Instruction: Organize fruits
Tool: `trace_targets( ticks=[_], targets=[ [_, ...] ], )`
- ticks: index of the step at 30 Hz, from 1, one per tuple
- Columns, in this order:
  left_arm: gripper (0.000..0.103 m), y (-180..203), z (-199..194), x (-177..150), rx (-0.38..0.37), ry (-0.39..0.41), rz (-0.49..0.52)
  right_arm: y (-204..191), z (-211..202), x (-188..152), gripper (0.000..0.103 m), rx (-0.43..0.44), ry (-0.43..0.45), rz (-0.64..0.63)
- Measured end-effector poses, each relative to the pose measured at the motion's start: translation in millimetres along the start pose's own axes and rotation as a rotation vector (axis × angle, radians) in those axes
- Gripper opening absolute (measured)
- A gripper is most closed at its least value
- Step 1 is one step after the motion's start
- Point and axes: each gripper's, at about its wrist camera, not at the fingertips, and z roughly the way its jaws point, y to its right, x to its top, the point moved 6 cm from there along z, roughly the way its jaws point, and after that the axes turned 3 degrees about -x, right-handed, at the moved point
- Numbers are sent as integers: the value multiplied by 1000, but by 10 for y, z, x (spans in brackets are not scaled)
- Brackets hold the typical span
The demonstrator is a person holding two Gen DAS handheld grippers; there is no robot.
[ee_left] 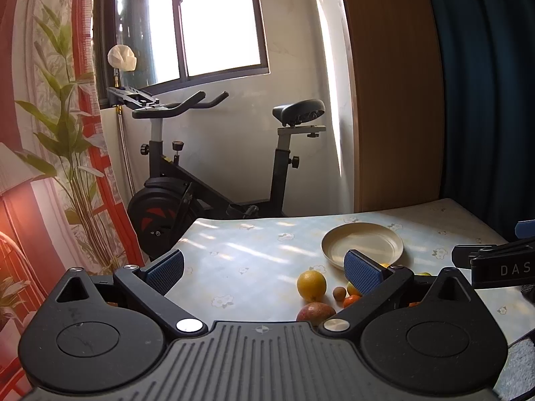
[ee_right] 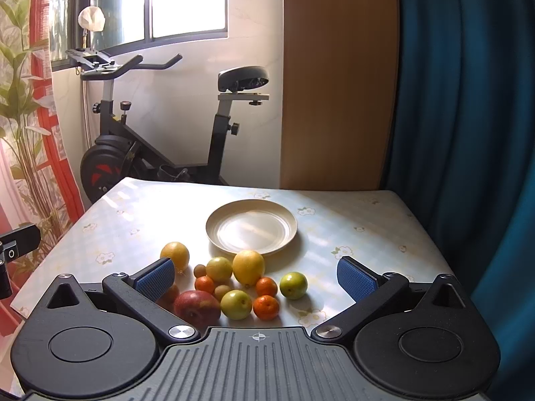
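Note:
A pile of fruit lies on the flowered table (ee_right: 351,214) in front of an empty cream plate (ee_right: 251,227). In the right wrist view I see a lemon (ee_right: 248,266), an orange (ee_right: 175,254), a red apple (ee_right: 196,305), two green fruits (ee_right: 293,285) (ee_right: 236,304), several small tangerines (ee_right: 266,307) and small brown fruits (ee_right: 199,270). My right gripper (ee_right: 255,279) hangs open above the pile, touching nothing. My left gripper (ee_left: 264,272) is open too, left of the pile, with the orange (ee_left: 311,285), the apple (ee_left: 315,311) and the plate (ee_left: 362,245) ahead on the right.
An exercise bike (ee_right: 160,127) stands beyond the table's far edge under a window. A wooden panel (ee_right: 334,77) and a blue curtain (ee_right: 468,117) close off the right. A patterned curtain (ee_left: 50,133) hangs at the left. The right gripper's body (ee_left: 495,264) shows at the left view's right edge.

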Motion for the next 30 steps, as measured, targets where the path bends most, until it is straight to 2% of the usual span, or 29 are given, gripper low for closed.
trace_targets(
  ticks=[30],
  targets=[
    [103, 27, -14, 8, 10, 22, -1, -11, -8, -10, 103, -5, 9, -2]
  ],
)
